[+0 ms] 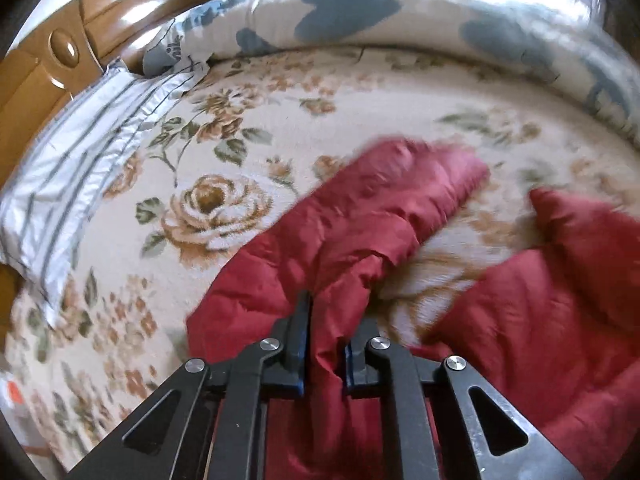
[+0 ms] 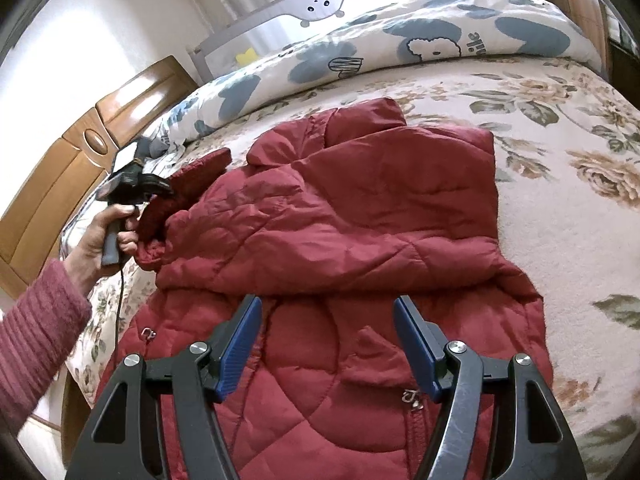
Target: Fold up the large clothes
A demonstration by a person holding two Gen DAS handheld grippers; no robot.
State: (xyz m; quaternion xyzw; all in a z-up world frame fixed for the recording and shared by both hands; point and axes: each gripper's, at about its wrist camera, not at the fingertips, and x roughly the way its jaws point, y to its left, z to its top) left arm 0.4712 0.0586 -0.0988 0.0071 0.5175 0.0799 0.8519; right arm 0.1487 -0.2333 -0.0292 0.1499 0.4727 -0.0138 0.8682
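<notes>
A dark red quilted puffer jacket lies on the floral bedspread. One sleeve is folded across its chest. My left gripper is shut on the other red sleeve and holds it raised at the jacket's left side. The left gripper also shows in the right wrist view, held in a hand, with the sleeve cuff in it. My right gripper is open and empty, hovering just above the jacket's lower front near the zipper.
A blue and white patterned duvet is rolled along the bed's far side. A striped pillow lies by the wooden headboard. A grey bed rail stands behind the duvet.
</notes>
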